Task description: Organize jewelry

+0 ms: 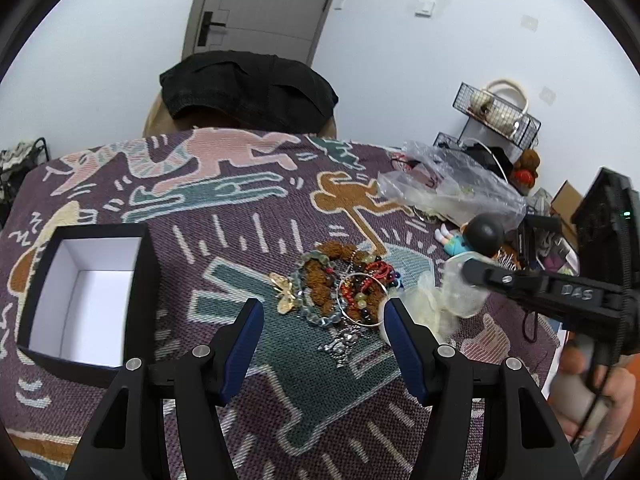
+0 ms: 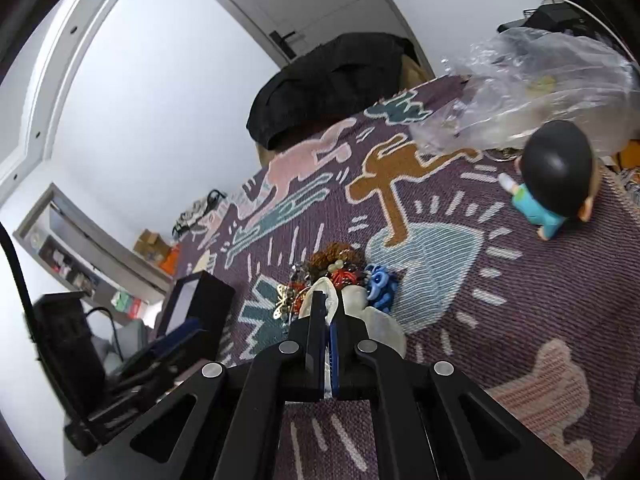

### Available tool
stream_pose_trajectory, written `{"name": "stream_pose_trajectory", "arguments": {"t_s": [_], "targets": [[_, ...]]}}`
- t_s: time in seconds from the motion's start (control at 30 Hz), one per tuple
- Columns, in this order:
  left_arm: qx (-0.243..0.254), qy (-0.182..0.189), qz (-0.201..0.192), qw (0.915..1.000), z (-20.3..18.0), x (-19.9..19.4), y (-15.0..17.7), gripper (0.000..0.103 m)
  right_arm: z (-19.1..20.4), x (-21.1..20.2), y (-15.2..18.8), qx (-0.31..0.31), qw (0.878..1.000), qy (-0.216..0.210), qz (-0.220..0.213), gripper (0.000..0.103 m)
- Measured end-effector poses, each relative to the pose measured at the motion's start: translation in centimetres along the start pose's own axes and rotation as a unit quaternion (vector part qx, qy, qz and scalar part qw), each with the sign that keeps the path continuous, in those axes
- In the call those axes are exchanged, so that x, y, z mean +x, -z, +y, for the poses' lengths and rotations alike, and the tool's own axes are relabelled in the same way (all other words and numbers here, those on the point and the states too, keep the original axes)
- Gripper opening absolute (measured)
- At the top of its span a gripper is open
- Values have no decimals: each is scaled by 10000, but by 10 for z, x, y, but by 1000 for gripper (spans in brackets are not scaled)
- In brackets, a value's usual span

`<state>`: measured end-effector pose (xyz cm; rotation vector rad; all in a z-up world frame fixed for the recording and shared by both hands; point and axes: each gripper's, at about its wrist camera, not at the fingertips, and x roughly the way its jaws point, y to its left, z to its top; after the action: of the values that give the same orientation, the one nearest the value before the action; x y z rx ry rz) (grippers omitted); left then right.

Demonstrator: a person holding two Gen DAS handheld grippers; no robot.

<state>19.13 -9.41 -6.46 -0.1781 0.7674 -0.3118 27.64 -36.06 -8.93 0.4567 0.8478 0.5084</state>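
Left wrist view: the left gripper (image 1: 322,312) hangs with fingers spread wide over the jewelry pile (image 1: 340,288), a heap of bead bracelets, a gold butterfly (image 1: 285,291) and a silver charm (image 1: 342,344) on the patterned cloth (image 1: 280,208); the open box (image 1: 86,296) sits well to the left, and the right gripper (image 1: 468,270) reaches in from the right, pinching a sheer pouch (image 1: 460,292) beside the pile. Right wrist view: the right gripper (image 2: 325,300) has its fingers pressed together on the pouch (image 2: 352,304), touching the pile (image 2: 332,272), with blue rings (image 2: 380,284) just right, a doll (image 2: 556,176) and a plastic bag (image 2: 540,92) farther off.
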Motion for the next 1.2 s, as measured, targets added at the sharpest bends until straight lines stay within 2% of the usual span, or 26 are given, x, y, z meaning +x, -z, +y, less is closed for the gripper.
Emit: {"name": "stream_pose_trajectory", "arguments": {"t_s": [0.07,0.13,0.3,0.43,0.53,0.7,0.77,0.83,0.9,1.1,1.2], "targets": [[21,29,39,10000,-3,6,-2,62,-4,-8,0,44,9999,-15,-105,3],[76,45,123,9999,-7,15,-5,54,-7,-17,1,85,9997,-40,-214,3],[23,181,398,9990,-9,40,-10,47,-12,-36,4,154,9988,-101,-454,3],[-291,293,662,9970,2,62,-13,33,-18,-48,6,246,9978,-151,-590,3],[-606,445,797,9940,11,72,-14,27,-26,-53,8,320,9974,-192,-609,3],[-798,576,871,9913,16,79,-13,20,-38,-55,11,451,9969,-198,-607,3],[-843,684,881,9902,16,80,-14,15,-42,-54,13,504,9968,-192,-598,3],[-831,757,877,9898,15,80,-15,4,-45,-54,14,542,9966,-195,-588,3],[-781,743,837,9906,13,77,-17,0,-49,-54,15,578,9965,-189,-581,3],[-665,871,652,9918,6,60,-24,0,-49,-55,16,590,9963,-182,-595,3],[-511,744,617,9940,1,54,-27,0,-46,-55,16,561,9965,-187,-591,3]]}}
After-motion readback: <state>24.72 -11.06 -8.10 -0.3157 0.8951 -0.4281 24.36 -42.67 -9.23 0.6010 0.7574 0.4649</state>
